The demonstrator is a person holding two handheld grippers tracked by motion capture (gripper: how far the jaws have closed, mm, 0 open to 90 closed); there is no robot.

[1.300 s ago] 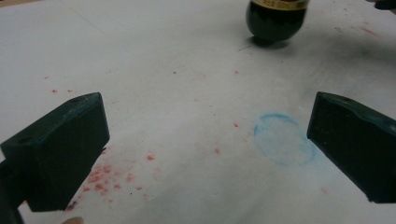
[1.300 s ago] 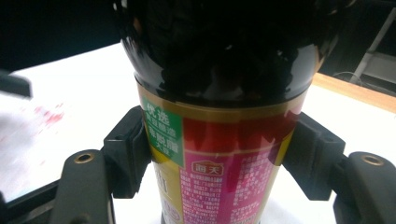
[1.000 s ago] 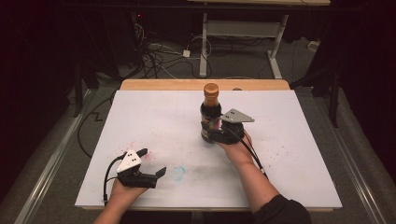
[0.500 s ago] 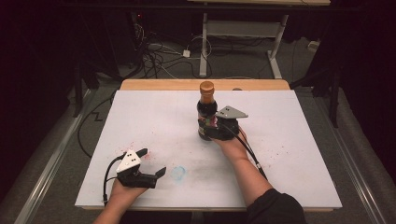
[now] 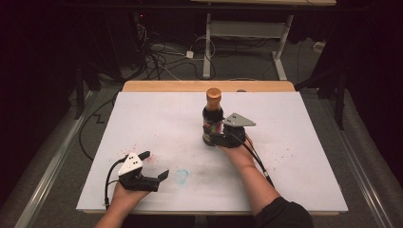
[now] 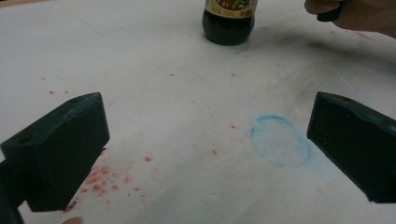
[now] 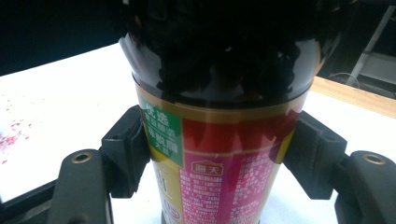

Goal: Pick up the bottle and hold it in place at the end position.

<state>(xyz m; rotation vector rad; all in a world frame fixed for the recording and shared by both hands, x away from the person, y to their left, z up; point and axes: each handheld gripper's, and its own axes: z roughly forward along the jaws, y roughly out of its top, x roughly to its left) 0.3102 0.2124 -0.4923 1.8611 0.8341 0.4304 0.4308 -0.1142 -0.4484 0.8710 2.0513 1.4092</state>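
Observation:
A dark sauce bottle with an orange cap and a red, green and gold label stands upright near the middle of the white table top. My right gripper is shut on its lower body; in the right gripper view both pads press the label of the bottle from either side. My left gripper rests open near the front left of the table, with nothing between its fingers. In the left gripper view the bottle's base shows far ahead, beyond the wide-apart jaws.
A faint blue ring stain lies just right of the left gripper, with red specks around it. A wooden table edge runs along the back. Cables and desk legs sit on the floor beyond.
The right gripper and bottle have wavered slightly sideways and stand about where they were. The left gripper has kept still.

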